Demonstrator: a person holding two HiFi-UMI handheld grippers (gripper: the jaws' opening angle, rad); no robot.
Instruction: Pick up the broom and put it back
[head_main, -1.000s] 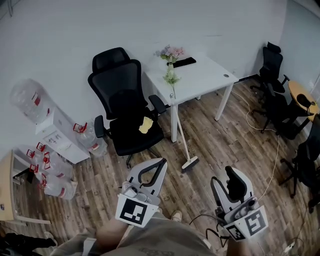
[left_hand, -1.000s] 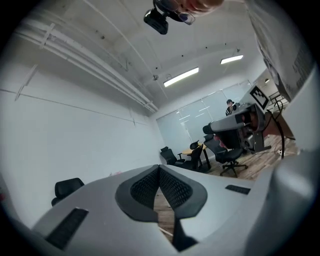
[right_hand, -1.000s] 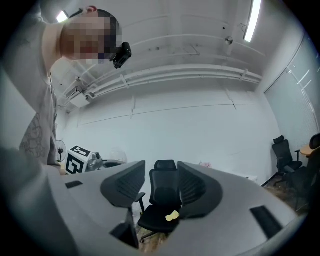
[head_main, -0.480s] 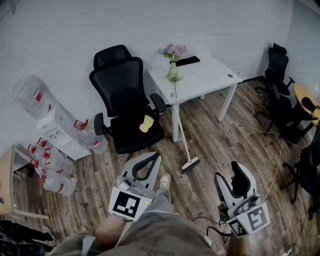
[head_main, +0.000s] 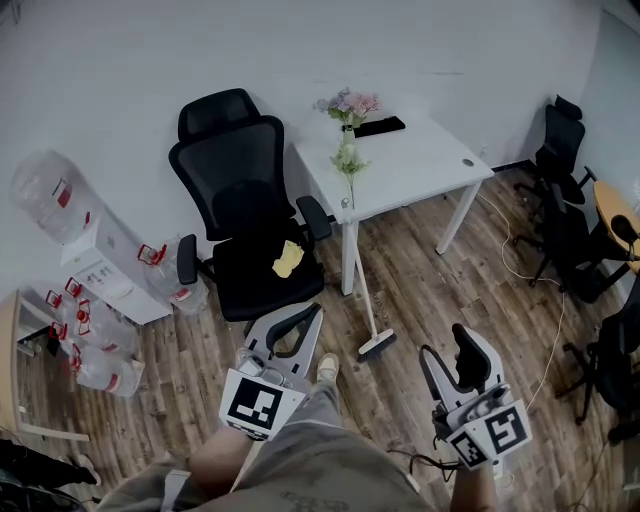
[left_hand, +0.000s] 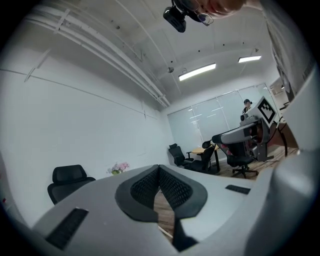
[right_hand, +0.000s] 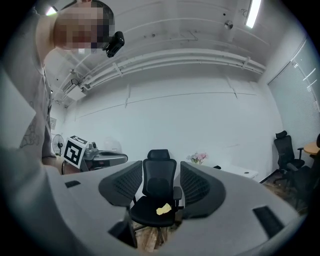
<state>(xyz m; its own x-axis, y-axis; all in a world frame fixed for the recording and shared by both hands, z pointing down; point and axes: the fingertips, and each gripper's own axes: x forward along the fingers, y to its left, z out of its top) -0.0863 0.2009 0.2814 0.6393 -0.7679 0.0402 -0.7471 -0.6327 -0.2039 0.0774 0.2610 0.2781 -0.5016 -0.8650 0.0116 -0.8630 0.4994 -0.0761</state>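
The broom (head_main: 363, 296) leans against the front edge of the white table (head_main: 420, 165), its white handle slanting down to the brush head (head_main: 377, 345) on the wood floor. My left gripper (head_main: 315, 313) is shut on nothing, its tips just left of the brush head and apart from it. In the left gripper view the pads (left_hand: 150, 186) meet at the left gripper (left_hand: 159, 167) tips. My right gripper (head_main: 446, 345) stands open and empty to the right of the brush head. Between the right gripper (right_hand: 161, 176) jaws only the distant chair shows.
A black office chair (head_main: 250, 220) with a yellow cloth (head_main: 287, 258) on its seat stands left of the table. A flower vase (head_main: 347, 130) sits on the table. Water bottles (head_main: 90, 335) and a dispenser (head_main: 105, 270) stand at the left. More black chairs (head_main: 570, 200) and a floor cable (head_main: 545, 330) are at the right.
The person has stepped closer to the broom and both grippers have come forward with them. The left gripper's tips now lie nearer the brush head.
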